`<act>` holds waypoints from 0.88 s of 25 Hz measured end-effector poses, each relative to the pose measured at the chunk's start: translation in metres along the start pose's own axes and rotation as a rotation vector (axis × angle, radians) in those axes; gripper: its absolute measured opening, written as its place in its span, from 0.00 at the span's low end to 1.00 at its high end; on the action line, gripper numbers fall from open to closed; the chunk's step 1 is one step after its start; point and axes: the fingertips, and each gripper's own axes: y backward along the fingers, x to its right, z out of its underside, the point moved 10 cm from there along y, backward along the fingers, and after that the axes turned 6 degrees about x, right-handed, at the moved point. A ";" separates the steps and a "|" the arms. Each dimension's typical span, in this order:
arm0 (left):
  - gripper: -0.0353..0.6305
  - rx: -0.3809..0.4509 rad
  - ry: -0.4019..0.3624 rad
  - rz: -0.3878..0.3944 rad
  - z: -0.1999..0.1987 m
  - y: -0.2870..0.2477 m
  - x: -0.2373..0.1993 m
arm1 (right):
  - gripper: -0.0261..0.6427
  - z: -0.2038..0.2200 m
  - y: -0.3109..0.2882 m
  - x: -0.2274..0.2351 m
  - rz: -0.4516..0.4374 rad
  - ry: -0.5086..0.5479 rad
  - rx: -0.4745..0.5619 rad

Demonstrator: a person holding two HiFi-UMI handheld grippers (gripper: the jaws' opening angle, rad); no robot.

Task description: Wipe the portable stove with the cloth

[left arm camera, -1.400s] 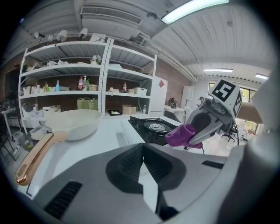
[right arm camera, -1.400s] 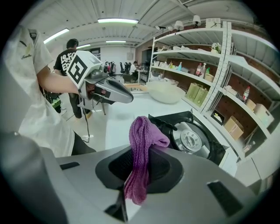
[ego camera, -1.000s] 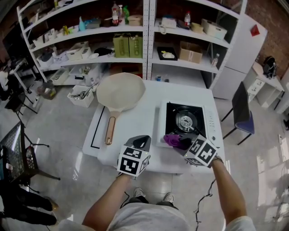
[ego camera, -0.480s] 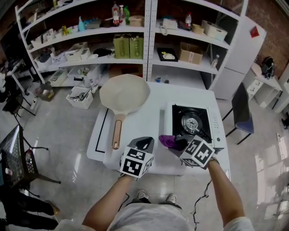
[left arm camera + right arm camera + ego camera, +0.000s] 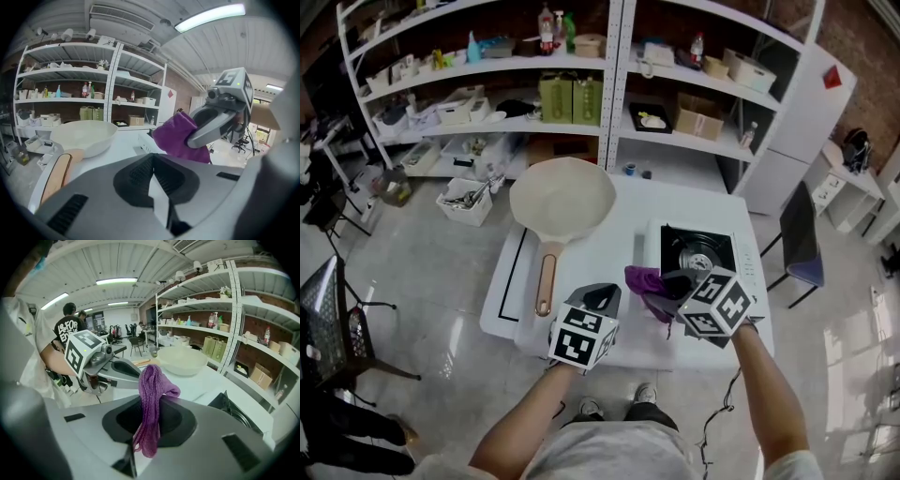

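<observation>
The purple cloth [image 5: 645,283] hangs bunched from the right gripper [image 5: 673,285], whose jaws are pinched tight on one fold of it. It is held in the air just off the near-left corner of the portable stove [image 5: 698,251], above the white table [image 5: 581,248] and apparently not touching the stove top. The left gripper [image 5: 600,294] sits further to the stove's left, by the table's front edge, its jaws closed together with nothing between them. A large cream pan [image 5: 562,199] lies on the table well to the stove's left. The step in hand looks like bringing the cloth to the stove, with no wiping contact made at this instant. The next move would call for lowering the right gripper until the loose cloth lies on the stove's surface. It would then be dragged across with light pressure, kept off the burner grate where the weave could snag.
</observation>
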 end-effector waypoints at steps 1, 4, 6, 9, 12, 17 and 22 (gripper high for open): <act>0.06 0.001 0.001 -0.005 0.000 0.000 -0.001 | 0.14 -0.001 -0.003 0.002 -0.010 0.001 -0.001; 0.06 0.003 0.002 -0.022 -0.001 -0.003 -0.005 | 0.14 0.000 -0.012 0.010 -0.045 0.003 -0.018; 0.06 0.003 0.003 -0.037 -0.002 -0.007 -0.007 | 0.14 0.000 -0.019 0.018 -0.064 0.006 -0.041; 0.06 0.002 0.011 -0.069 -0.002 -0.015 -0.009 | 0.14 0.000 -0.027 0.031 -0.095 0.030 -0.081; 0.06 0.002 0.021 -0.102 -0.005 -0.022 -0.010 | 0.14 -0.004 -0.031 0.044 -0.129 0.063 -0.102; 0.06 0.002 0.040 -0.149 -0.010 -0.034 -0.013 | 0.14 -0.010 -0.037 0.067 -0.167 0.097 -0.114; 0.06 0.001 0.053 -0.178 -0.012 -0.044 -0.013 | 0.14 -0.010 -0.044 0.087 -0.190 0.100 -0.112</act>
